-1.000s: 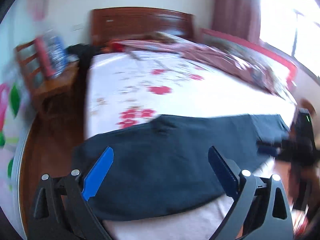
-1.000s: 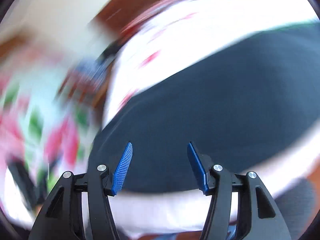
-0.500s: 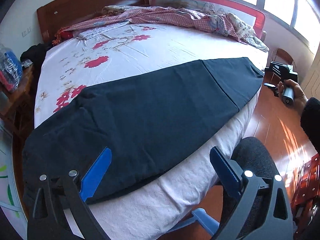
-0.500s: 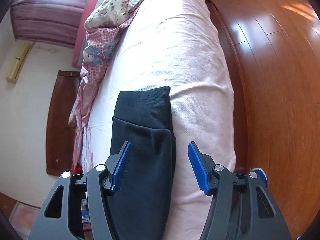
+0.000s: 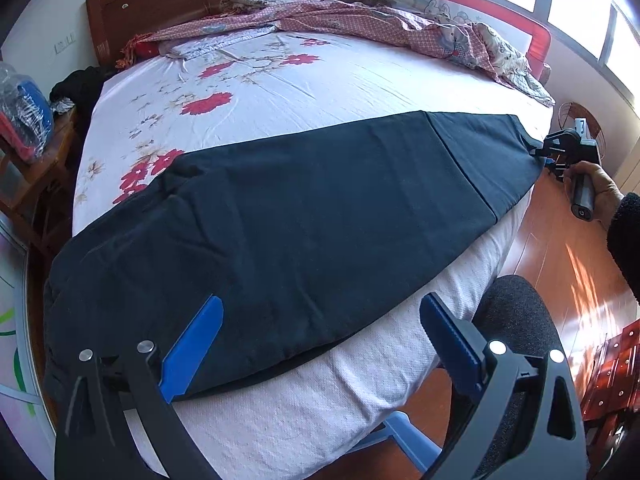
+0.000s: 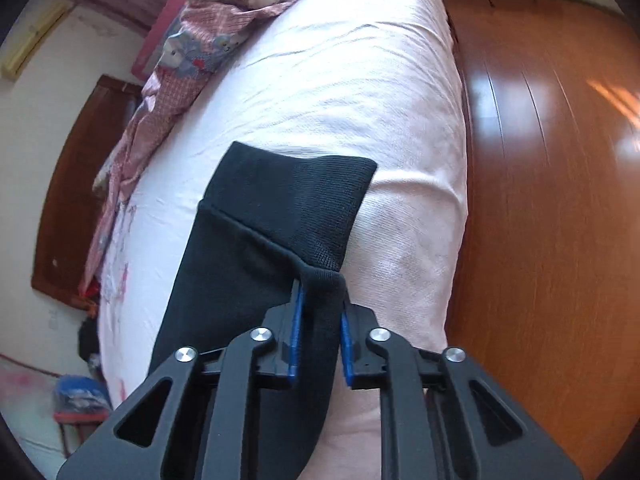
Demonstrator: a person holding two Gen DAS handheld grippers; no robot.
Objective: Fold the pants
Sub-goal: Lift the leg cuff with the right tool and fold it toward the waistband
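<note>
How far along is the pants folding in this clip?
Early. The dark pants already lie flat along the bed edge, apparently doubled leg on leg. The right gripper has just been closing and now pinches the cuff end. The left gripper hangs open over the other end, gripping nothing. Crosswise folds remain.

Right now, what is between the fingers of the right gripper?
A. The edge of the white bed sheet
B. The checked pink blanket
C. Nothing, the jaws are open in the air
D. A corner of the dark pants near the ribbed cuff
D: in the right wrist view the right gripper, whose jaws have just been closing, pinches a bunched corner of the dark pants next to the ribbed cuff.
</note>
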